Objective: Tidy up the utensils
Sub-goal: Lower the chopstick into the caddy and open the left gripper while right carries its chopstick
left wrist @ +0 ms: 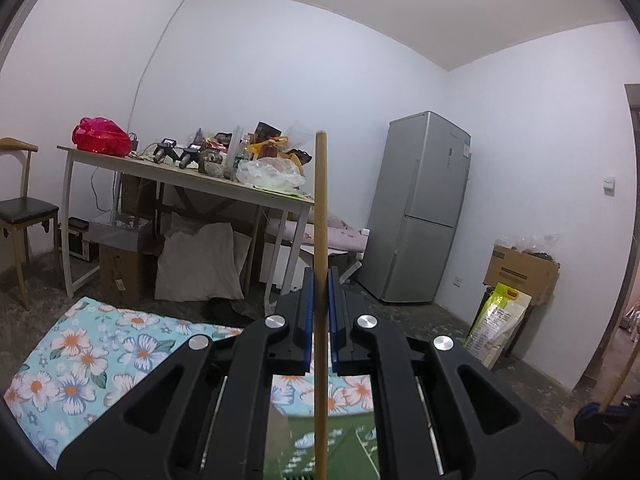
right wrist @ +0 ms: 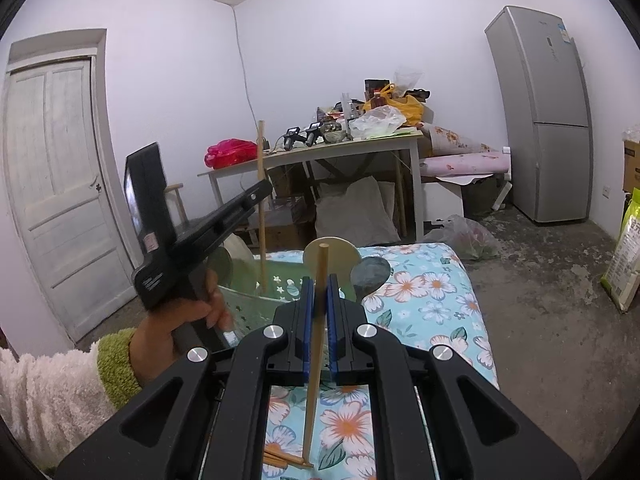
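Observation:
In the left wrist view my left gripper [left wrist: 320,276] is shut on a wooden chopstick [left wrist: 320,200] that stands upright, its lower end over a green perforated basket [left wrist: 348,444]. The right wrist view shows that left gripper [right wrist: 265,187] at the left, held by a hand [right wrist: 180,320], with its chopstick [right wrist: 262,216] reaching down into the basket [right wrist: 248,304]. My right gripper [right wrist: 320,284] is shut on a second chopstick [right wrist: 316,344], slightly tilted, above the floral cloth [right wrist: 432,304]. A few loose chopsticks [right wrist: 286,460] lie on the cloth below it.
A cream disc [right wrist: 340,256] and a dark grey disc [right wrist: 374,272] stand up at the basket's far edge. Behind are a cluttered table [right wrist: 312,156], a grey fridge [right wrist: 548,120], a white door [right wrist: 56,184], a chair [left wrist: 24,208] and bags on the bare floor [right wrist: 560,320].

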`<action>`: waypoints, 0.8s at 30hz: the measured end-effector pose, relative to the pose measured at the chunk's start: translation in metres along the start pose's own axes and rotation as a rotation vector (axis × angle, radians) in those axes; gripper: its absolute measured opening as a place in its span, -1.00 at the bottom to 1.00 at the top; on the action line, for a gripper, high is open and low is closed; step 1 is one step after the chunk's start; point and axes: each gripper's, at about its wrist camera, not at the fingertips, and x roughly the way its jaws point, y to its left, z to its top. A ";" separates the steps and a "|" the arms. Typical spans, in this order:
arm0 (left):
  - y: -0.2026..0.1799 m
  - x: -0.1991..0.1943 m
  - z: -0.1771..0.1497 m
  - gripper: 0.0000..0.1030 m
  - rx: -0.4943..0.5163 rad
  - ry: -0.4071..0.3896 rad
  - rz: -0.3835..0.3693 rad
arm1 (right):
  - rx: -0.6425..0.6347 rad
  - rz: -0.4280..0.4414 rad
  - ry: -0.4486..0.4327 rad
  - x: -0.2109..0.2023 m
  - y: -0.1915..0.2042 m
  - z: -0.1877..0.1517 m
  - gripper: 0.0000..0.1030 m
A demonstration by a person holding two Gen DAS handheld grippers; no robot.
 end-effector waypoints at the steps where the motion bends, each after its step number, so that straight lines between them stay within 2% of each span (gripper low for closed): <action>1: 0.001 -0.002 -0.001 -0.90 -0.002 0.005 -0.002 | 0.000 -0.001 0.000 0.000 0.000 0.000 -0.87; 3: 0.004 -0.008 -0.003 -0.90 -0.010 0.027 -0.009 | 0.001 -0.003 0.001 0.000 0.000 0.001 -0.87; 5: 0.008 -0.013 -0.004 -0.79 -0.021 0.054 -0.011 | 0.002 -0.006 0.001 -0.001 0.001 0.000 -0.87; 7: 0.010 -0.018 -0.006 -0.50 -0.032 0.079 -0.013 | 0.005 -0.009 0.001 -0.001 0.001 0.000 -0.87; 11: 0.015 -0.033 -0.009 -0.20 -0.027 0.137 -0.016 | 0.014 -0.010 0.005 -0.004 0.002 0.000 -0.87; 16: 0.022 -0.060 -0.006 0.22 -0.030 0.160 -0.024 | 0.022 -0.006 0.009 -0.008 0.003 0.002 -0.88; 24: 0.037 -0.108 0.002 0.52 -0.035 0.156 0.004 | -0.018 -0.003 -0.031 -0.016 0.018 0.020 -0.88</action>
